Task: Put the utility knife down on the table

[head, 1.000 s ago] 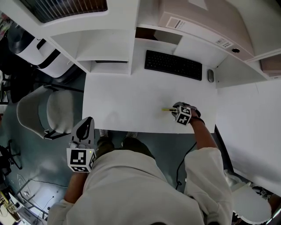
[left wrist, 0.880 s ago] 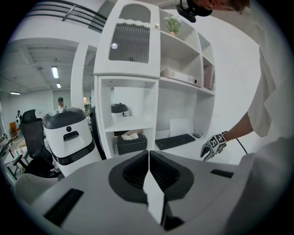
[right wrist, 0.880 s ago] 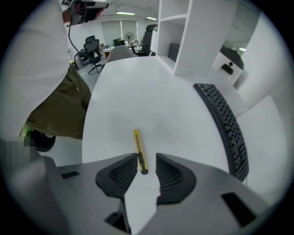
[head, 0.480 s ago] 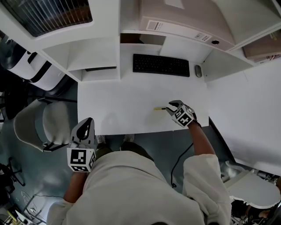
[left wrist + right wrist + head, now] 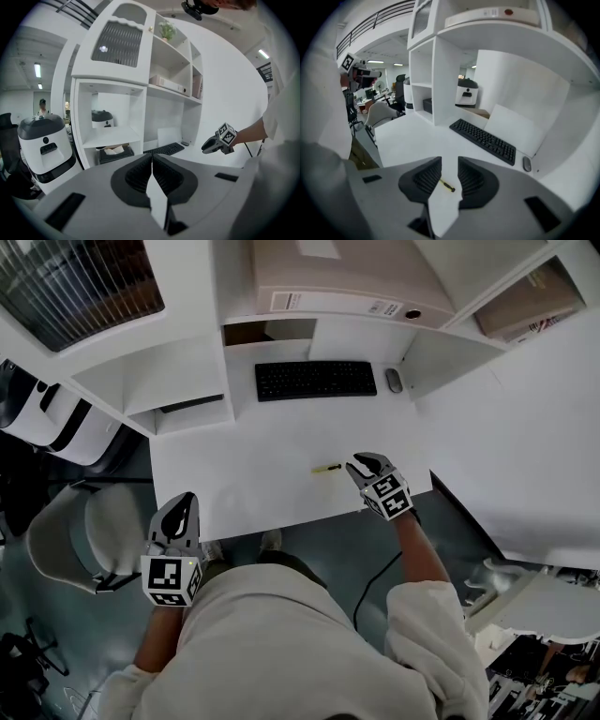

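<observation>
Grey left gripper [image 5: 183, 504], well left-front of keyboard [image 5: 314, 380], off table [image 5: 234, 456]: jaws pressed together, empty. Knife [image 5: 326, 468] lies flat on table, front of keyboard. Likely light, stiff, slim, so pinch mid-handle. Right gripper [image 5: 358, 461], front of keyboard's right end: jaws apart, just been narrowing, nothing between.

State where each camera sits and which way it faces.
Head view: on the head, facing steeply down at the table; torso, left gripper, right gripper show.
Left gripper view: on that gripper, facing past shut jaws toward shelves; right arm shows.
Right gripper view: on that gripper, facing down between empty open jaws, just narrowed, at the utility knife; torso shows.
Shared: keyboard.
</observation>
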The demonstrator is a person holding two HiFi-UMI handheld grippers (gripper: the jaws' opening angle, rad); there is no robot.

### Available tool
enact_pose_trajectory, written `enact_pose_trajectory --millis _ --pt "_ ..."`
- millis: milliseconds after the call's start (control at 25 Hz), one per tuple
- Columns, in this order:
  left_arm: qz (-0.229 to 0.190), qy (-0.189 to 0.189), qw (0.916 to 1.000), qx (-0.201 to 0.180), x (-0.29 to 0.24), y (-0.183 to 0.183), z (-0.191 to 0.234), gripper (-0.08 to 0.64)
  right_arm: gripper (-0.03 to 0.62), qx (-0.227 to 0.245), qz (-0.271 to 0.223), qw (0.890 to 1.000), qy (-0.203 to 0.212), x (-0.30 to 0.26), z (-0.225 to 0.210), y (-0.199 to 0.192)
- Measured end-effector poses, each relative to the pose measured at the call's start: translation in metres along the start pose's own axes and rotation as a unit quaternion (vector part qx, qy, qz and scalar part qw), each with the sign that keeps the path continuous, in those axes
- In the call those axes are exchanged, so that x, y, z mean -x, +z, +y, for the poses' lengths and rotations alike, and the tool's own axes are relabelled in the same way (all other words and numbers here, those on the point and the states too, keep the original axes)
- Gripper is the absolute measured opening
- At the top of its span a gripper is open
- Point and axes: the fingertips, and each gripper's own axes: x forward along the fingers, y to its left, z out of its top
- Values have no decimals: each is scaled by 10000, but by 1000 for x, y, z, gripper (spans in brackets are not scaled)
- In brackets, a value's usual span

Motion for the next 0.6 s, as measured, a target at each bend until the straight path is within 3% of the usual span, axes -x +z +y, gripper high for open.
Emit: enact_pose_trajectory --millis 280,600 --pt "-75 -291 9995 -97 -8 9 -2 9 107 -672 -913 9908 -733 54 6 38" --pt "-177 -553 9981 -214 -16 19 -6 9 96 -1188 -1718 9657 -1544 118 20 58"
